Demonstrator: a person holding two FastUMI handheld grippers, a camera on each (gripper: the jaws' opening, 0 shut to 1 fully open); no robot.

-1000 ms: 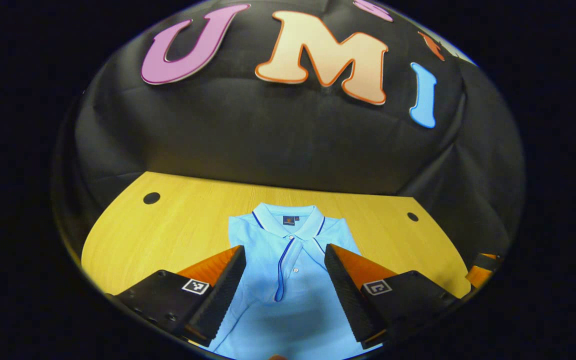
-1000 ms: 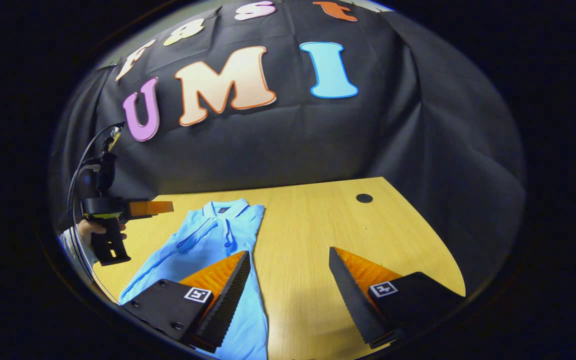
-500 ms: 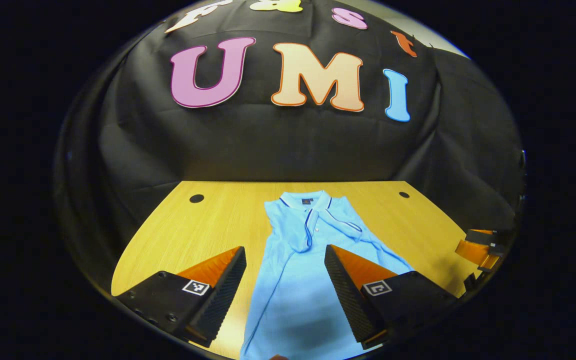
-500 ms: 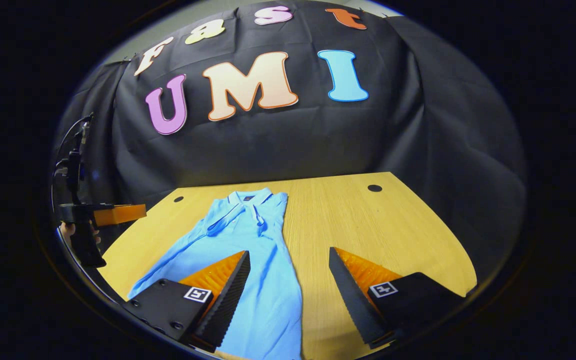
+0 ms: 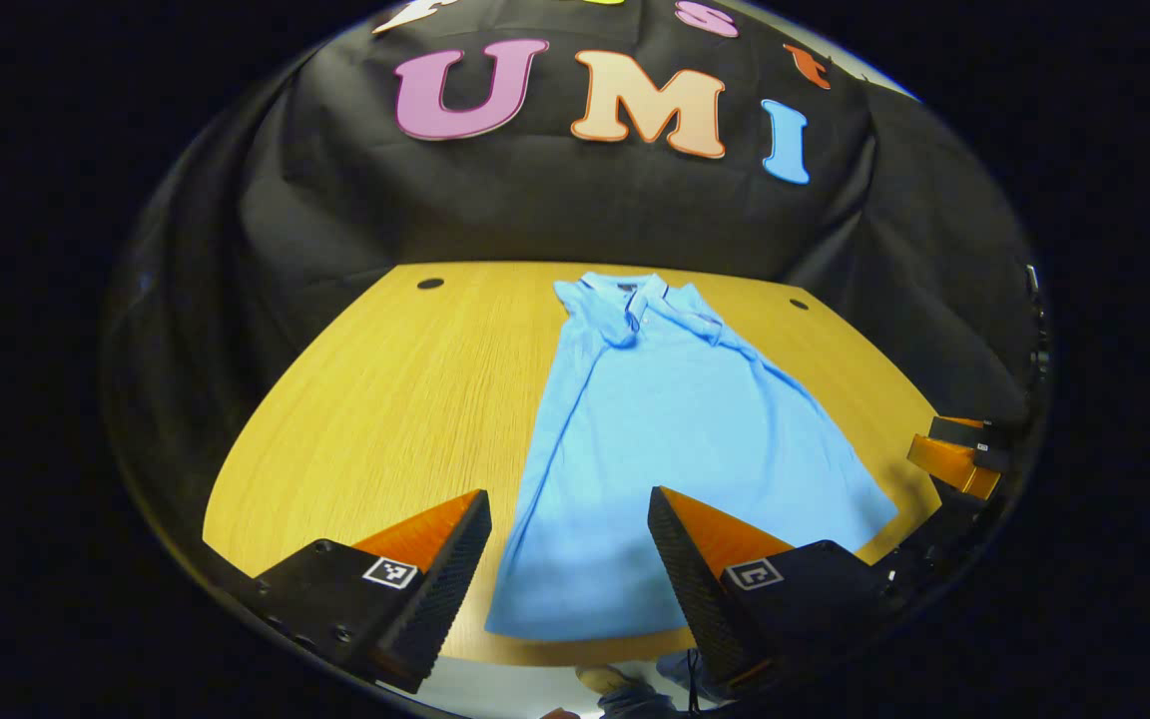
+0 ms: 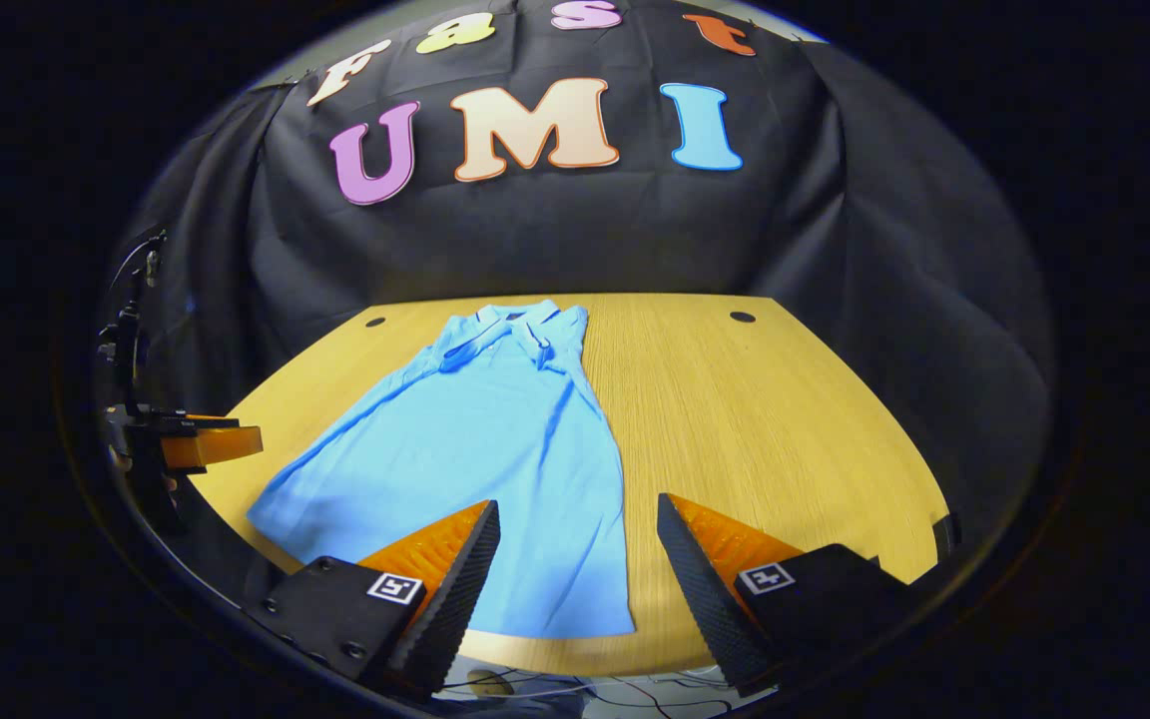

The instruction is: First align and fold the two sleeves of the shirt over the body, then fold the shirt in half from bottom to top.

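A light blue polo shirt point(image 5: 665, 439) lies flat on the wooden table point(image 5: 405, 399), collar toward the back wall, hem near the front edge. Both sleeves lie folded in over its body. My left gripper point(image 5: 570, 559) hangs open above the shirt's hem on its left side, holding nothing. In the right gripper view the same shirt point(image 6: 495, 449) runs from the collar down to the near edge. My right gripper point(image 6: 580, 569) is open above the hem's right corner, empty. The other gripper point(image 6: 196, 444) shows at the far left, and the right one point(image 5: 954, 459) at the far right of the left gripper view.
The table point(image 6: 765, 429) has a rounded front edge and small dark holes point(image 5: 430, 284) point(image 6: 742, 317) near its back corners. Black cloth hangs behind. Cables and floor point(image 6: 555, 689) show below the front edge.
Both grippers have pulled back toward the front edge and tilted down, so the whole shirt down to its hem has come into view. Both stayed open.
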